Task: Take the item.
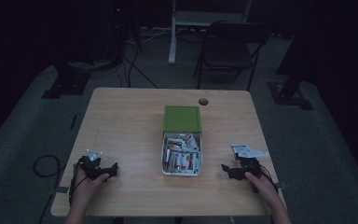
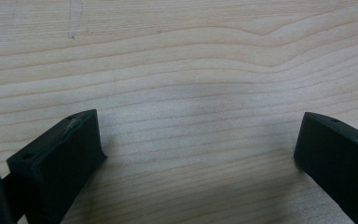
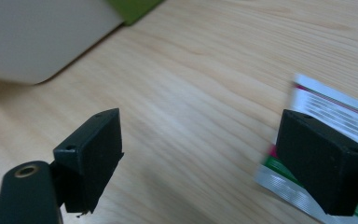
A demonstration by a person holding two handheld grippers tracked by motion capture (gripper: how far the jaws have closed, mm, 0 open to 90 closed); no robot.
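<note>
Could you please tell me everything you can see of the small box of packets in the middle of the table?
The small white rectangular box sits near the middle of the light wooden table, long side running away from the person. Its green flat lid is slid back and covers the far half, and the open near half is crowded with small white sachets printed in red and green. The walls look like thin metal or plastic. Neither hand-held gripper touches it.

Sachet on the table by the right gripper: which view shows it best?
Right gripper view: the sachet lies close up, white with green and red print, partly behind one jaw. High view: hard to pick out beside the right gripper. Left gripper view: just bare table.
</note>
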